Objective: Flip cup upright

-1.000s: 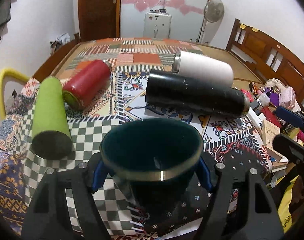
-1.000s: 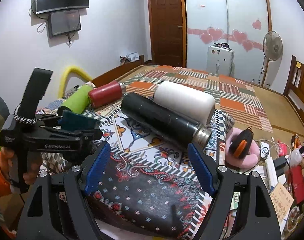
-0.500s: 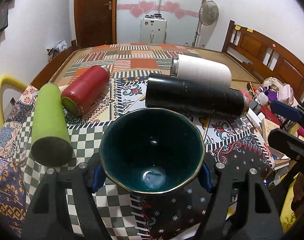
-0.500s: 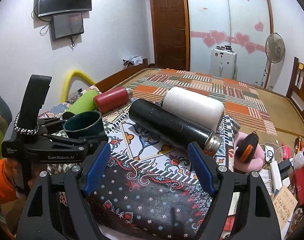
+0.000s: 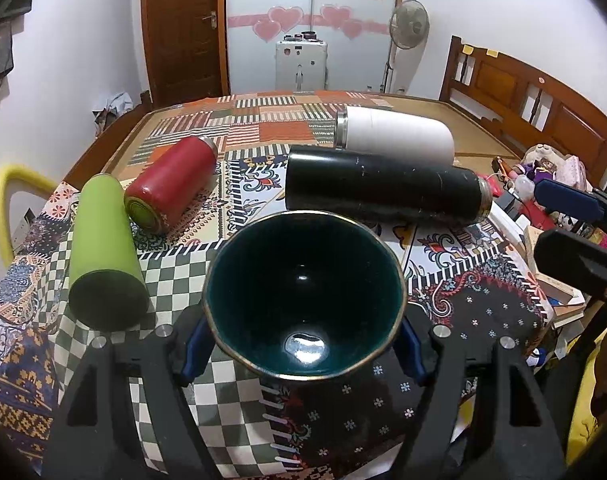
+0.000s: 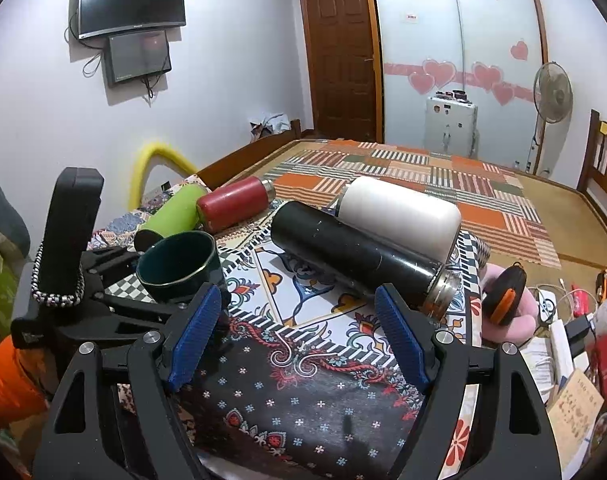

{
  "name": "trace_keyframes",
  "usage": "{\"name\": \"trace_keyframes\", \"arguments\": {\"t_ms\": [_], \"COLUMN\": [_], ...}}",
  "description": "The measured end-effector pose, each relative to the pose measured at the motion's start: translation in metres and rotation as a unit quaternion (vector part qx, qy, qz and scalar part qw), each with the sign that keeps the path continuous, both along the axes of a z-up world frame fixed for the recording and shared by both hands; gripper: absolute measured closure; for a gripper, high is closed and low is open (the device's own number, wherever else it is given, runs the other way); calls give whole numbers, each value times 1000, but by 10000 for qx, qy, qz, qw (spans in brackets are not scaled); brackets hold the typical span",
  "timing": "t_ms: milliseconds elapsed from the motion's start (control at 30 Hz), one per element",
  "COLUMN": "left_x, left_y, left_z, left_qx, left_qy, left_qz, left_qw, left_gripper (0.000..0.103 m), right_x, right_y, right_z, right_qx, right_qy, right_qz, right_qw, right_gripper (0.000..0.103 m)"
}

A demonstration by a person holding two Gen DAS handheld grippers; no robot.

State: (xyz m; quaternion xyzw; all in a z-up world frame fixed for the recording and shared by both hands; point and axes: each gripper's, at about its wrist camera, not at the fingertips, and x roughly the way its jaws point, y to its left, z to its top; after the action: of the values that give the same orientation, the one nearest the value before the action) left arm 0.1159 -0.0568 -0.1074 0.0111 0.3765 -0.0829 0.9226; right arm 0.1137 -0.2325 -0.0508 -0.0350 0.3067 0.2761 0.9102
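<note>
A dark green cup with a gold rim sits between the blue pads of my left gripper, which is shut on it. The cup's mouth faces up and toward the camera, so I see its inside and bottom. In the right wrist view the same cup stands nearly upright in the left gripper, over the patterned cloth. My right gripper is open and empty, to the right of the cup, above the cloth's front part.
Several flasks lie on their sides on the cloth: green, red, black and white. Clutter and a pink toy lie off the right edge. A yellow chair back is at left.
The left gripper has turned the cup from lying sideways to mouth-up, and its inside now shows fully. The right gripper has stayed open and drifted slightly.
</note>
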Motion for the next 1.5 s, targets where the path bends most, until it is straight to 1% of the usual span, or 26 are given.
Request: {"name": "trace_keyframes", "arguments": {"t_ms": [67, 233, 333, 400, 467, 567, 700, 867, 1000, 1067, 1133, 1200, 1333, 1500], "left_x": [-5, -26, -45, -59, -75, -100, -136, -169, -187, -196, -200, -205, -213, -218], "left_y": [3, 11, 15, 17, 21, 26, 30, 39, 41, 42, 43, 43, 44, 43], "left_z": [5, 23, 41, 55, 71, 93, 119, 134, 138, 137, 136, 136, 135, 134], "left_qx": [13, -150, -163, -142, -133, -157, -83, -170, -199, -163, -147, -144, -129, -119], "left_qy": [-77, -256, -583, -813, -1092, -1565, -2263, -2690, -2884, -2964, -2994, -3008, -3060, -3095], "left_qz": [28, 35, 113, 134, 194, 274, 486, 624, 679, 709, 727, 733, 763, 754], "left_qw": [10000, 9996, 9981, 9965, 9937, 9872, 9728, 9610, 9549, 9523, 9512, 9508, 9489, 9478], "left_gripper": [20, 19, 18, 15, 15, 13, 13, 12, 7, 5, 4, 3, 1, 1], "right_x": [-3, -18, -29, -38, -46, -58, -77, -101, -116, -123, -129, -134, -142, -147], "right_y": [0, -2, -3, -3, -3, -3, -3, -1, 3, 5, 7, 10, 10, 14], "right_z": [4, 20, 33, 42, 48, 59, 71, 84, 87, 89, 88, 88, 84, 84], "right_qx": [48, 180, 277, 349, 418, 548, 790, 1060, 1099, 1081, 1047, 1005, 1028, 946], "right_qy": [8, -199, -404, -559, -665, -834, -1075, -1334, -1518, -1619, -1724, -1807, -1855, -1948], "right_qz": [18, 12, -38, -83, -113, -182, -249, -331, -385, -426, -470, -540, -650, -746], "right_qw": [10000, 9996, 9988, 9978, 9968, 9948, 9907, 9848, 9815, 9799, 9783, 9769, 9751, 9734], "right_gripper": [26, 26, 22, 22, 22, 21, 21, 21, 21, 17, 13, 12, 4, 1]}}
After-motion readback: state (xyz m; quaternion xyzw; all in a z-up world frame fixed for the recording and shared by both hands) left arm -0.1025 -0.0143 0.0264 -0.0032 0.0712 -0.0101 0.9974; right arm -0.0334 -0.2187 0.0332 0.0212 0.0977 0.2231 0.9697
